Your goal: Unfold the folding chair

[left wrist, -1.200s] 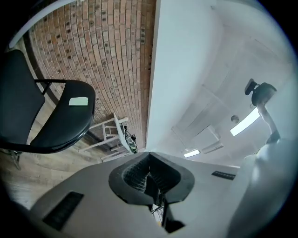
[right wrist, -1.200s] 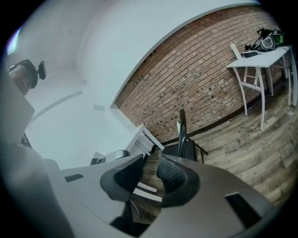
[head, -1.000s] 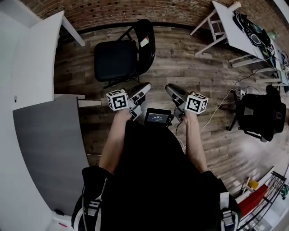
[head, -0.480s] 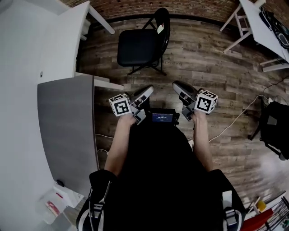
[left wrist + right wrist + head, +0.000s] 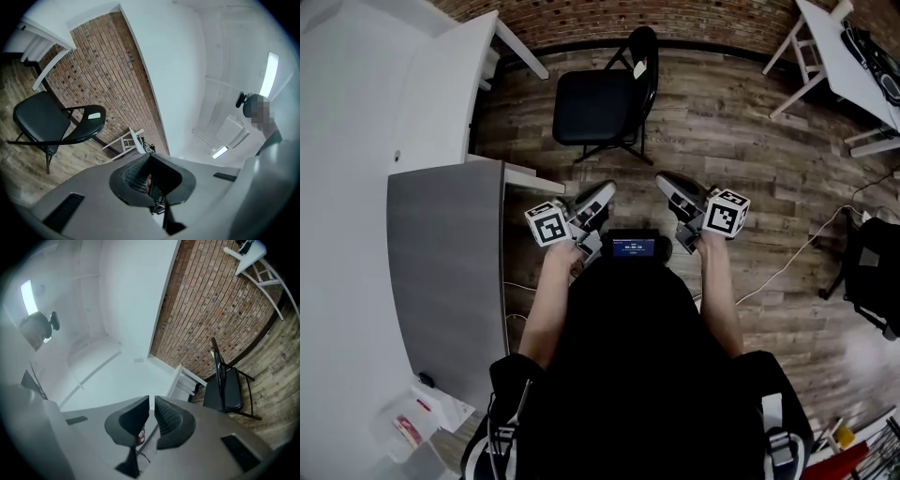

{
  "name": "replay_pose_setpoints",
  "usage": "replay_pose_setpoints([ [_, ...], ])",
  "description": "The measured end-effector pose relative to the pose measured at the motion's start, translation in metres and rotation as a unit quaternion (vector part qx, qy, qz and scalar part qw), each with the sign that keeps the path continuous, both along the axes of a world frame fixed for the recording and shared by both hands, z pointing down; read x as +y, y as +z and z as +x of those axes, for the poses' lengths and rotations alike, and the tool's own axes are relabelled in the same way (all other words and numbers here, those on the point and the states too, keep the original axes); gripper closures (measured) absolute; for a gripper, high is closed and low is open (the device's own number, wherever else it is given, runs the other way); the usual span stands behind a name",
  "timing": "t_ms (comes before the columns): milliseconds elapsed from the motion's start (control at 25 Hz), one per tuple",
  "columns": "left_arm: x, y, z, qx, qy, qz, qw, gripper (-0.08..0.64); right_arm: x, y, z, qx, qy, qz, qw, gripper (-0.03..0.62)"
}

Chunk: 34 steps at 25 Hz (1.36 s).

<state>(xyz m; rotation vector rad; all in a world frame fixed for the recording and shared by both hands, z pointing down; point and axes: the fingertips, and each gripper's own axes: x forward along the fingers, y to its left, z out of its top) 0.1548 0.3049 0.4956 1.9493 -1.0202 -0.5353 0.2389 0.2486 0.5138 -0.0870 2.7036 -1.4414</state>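
The black folding chair (image 5: 598, 105) stands unfolded on the wooden floor at the top middle of the head view, its backrest to the right. It also shows in the left gripper view (image 5: 40, 122) and in the right gripper view (image 5: 225, 390). Both grippers are held close to the person's body, well apart from the chair. My left gripper (image 5: 605, 190) is shut with nothing in it (image 5: 149, 165). My right gripper (image 5: 664, 181) has its jaws closing, with a narrow gap and nothing between them (image 5: 152, 401).
A white table (image 5: 356, 112) and a grey panel (image 5: 445, 272) fill the left side. Another white table (image 5: 853, 66) stands at the top right. A black bag (image 5: 877, 272) and a cable (image 5: 797, 258) lie at the right. A brick wall (image 5: 581, 19) runs behind the chair.
The chair now sits farther up and to the right in the head view than a second ago. Both grippers have drawn back from it and stay near the body.
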Motion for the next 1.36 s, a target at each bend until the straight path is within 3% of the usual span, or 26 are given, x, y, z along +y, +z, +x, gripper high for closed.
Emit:
replay_pose_setpoints([
  [640,0.008,-0.007,-0.046,0.055,-0.002,0.034,0.9979,0.555,0.025,-0.014,-0.046,0.028,-0.01,0.037,0.999,0.574],
  [1360,0.008,0.0,-0.045,0.073,0.012,0.028,0.9969,0.555,0.036,-0.013,-0.05,0.045,-0.017,0.037,0.998,0.575],
])
